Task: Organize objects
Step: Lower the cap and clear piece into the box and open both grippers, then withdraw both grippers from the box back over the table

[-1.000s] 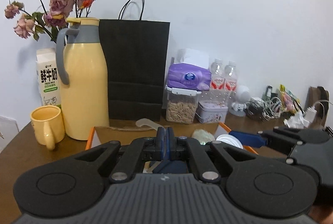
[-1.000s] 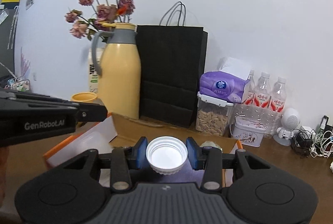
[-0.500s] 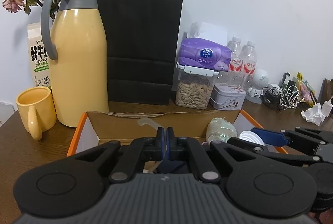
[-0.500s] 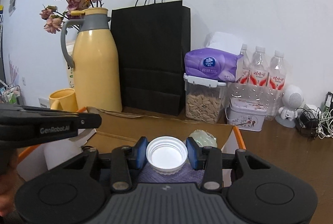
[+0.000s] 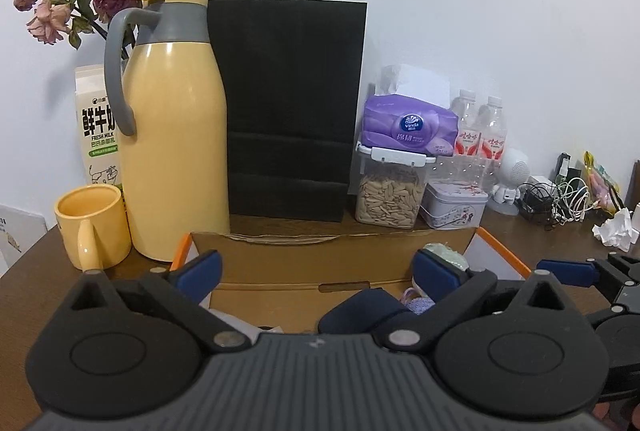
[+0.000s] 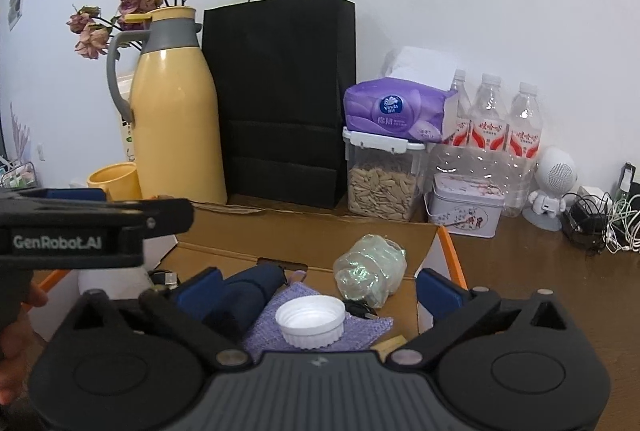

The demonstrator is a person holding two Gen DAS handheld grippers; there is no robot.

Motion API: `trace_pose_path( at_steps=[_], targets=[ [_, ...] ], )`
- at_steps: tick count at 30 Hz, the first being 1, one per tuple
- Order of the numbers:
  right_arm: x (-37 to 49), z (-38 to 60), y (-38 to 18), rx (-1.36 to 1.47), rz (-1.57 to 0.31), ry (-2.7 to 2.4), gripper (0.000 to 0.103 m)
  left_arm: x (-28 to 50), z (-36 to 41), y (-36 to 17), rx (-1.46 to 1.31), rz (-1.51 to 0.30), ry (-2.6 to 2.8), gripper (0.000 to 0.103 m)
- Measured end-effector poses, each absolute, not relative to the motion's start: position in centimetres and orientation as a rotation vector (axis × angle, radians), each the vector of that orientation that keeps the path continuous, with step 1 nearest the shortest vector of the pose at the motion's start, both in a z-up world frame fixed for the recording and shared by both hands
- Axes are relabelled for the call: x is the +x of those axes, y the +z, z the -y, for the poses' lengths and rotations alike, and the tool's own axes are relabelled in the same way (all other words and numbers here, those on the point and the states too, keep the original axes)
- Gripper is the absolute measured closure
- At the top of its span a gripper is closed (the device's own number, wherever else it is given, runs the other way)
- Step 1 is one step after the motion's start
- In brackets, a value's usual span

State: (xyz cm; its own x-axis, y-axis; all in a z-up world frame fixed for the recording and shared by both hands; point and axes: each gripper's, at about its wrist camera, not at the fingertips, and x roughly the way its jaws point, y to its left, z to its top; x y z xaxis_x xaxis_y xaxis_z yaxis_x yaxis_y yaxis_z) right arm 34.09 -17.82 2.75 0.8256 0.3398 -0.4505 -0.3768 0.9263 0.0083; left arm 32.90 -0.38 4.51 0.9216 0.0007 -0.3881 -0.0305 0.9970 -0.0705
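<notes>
The white cap lies on the purple cloth inside the cardboard box, between the wide-apart fingers of the right gripper, while the left gripper is also spread and empty; the cap seems light, stiff and a little slippery, best taken across its ribbed rim.
</notes>
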Motion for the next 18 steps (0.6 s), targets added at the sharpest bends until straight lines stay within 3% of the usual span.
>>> trace_pose_path(
  at_steps=[18],
  targets=[
    [31.9, 18.6, 4.6, -0.102, -0.411, 0.379, 0.0, 30.2, 0.2, 6.3, -0.08, -0.341, -0.029, 0.0]
  ],
)
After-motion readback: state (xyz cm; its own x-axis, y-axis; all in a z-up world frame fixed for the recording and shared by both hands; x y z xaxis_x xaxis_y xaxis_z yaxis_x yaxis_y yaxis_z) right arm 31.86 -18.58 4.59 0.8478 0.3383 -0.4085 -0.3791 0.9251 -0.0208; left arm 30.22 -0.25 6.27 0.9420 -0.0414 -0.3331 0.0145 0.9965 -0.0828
